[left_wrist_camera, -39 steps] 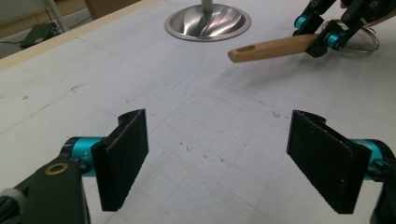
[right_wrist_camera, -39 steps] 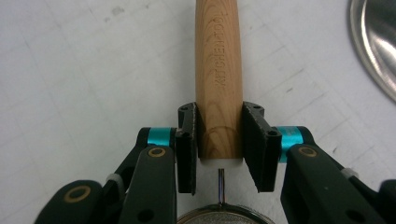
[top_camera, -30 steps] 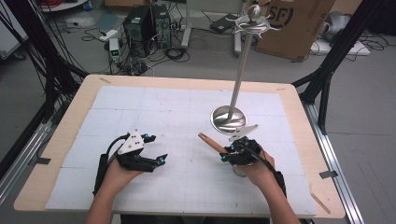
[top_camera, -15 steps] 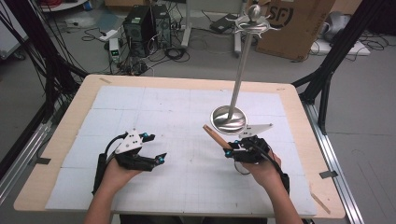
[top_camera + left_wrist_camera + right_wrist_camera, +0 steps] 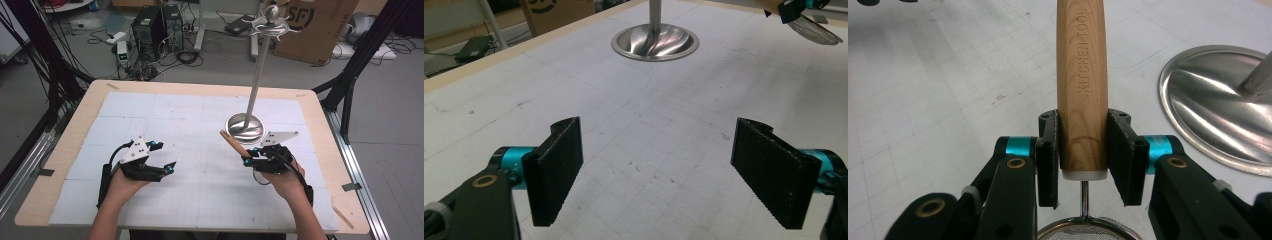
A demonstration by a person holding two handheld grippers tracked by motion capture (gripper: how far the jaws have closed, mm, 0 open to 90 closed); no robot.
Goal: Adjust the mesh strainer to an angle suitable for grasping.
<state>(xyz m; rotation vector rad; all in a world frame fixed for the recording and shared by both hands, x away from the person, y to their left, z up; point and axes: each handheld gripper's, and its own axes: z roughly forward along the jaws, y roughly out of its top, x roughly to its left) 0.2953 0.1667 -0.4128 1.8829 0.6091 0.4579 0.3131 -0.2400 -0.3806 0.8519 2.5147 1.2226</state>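
Shifting toward the bench's right edge, the right gripper [image 5: 248,159] is clamping a strainer's wooden handle [image 5: 1081,90] beside the steel stand [image 5: 245,128]; left gripper [image 5: 167,166] is gaping wide.

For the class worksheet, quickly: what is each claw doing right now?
Left claw: open, holding nothing.
Right claw: closed on the strainer's wooden handle.

A lab: computer towers [image 5: 159,22], floor cables [image 5: 90,25], black frame struts [image 5: 357,55].
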